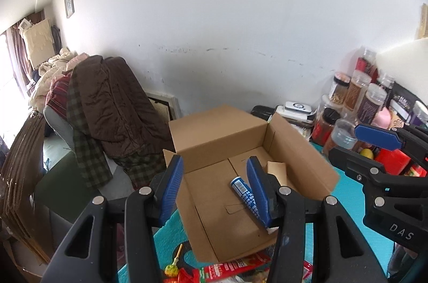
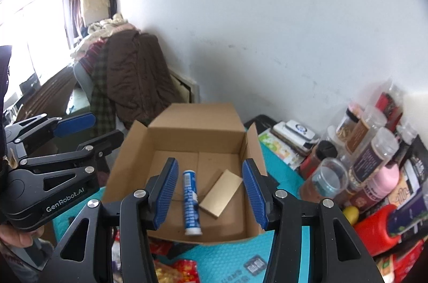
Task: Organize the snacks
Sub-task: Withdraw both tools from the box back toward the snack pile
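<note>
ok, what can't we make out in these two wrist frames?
- Blue-white tube in the cardboard box: left wrist view, lower half behind the left gripper's finger; print too small.
- Snack packets: both views, cut by bottom edge and gripper bodies.
- Jar labels: right wrist view, blurred.

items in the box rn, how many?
2. Blue-and-white tube lies mid-floor of the cardboard box; small tan carton just right of it. Near corners are hidden by fingers.
</note>
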Demonstrator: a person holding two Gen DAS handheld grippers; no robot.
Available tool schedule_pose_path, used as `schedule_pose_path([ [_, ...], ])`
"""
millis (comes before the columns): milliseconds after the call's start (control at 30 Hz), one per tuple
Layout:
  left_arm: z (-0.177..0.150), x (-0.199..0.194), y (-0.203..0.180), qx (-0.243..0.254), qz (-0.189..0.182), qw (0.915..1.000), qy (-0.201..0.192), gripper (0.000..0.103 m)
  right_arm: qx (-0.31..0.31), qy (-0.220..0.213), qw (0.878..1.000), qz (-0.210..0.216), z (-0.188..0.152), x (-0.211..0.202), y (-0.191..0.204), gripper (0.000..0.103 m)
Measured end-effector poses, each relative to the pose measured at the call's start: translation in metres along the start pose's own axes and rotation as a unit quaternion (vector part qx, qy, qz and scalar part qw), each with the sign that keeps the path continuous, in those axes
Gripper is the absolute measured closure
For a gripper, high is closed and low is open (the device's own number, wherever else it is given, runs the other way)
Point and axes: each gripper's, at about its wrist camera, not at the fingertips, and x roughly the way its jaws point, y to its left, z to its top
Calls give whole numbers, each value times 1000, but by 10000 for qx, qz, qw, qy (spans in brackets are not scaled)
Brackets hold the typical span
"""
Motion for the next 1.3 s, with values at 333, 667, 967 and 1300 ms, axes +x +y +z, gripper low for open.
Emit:
schedule_pose_path([
  [333, -13, -53, 3, -75, -81, 9993, -347, 28, -158, -445, 9989, 80, -10, -51, 18, 38],
  [667, -40, -95, 4, 42, -78, 9978, -655, 23, -167, -584, 9981, 110, -35, -84, 31, 16],
  [967, -73, -108, 3, 88, -32, 9982, -586, 23, -172, -498, 9984, 204, -68, -95, 44, 14],
  [1300, -117, -102, 8, -70, -28, 9996, -256, 23, -136, -380, 9992, 71, -115, -85, 62, 14],
])
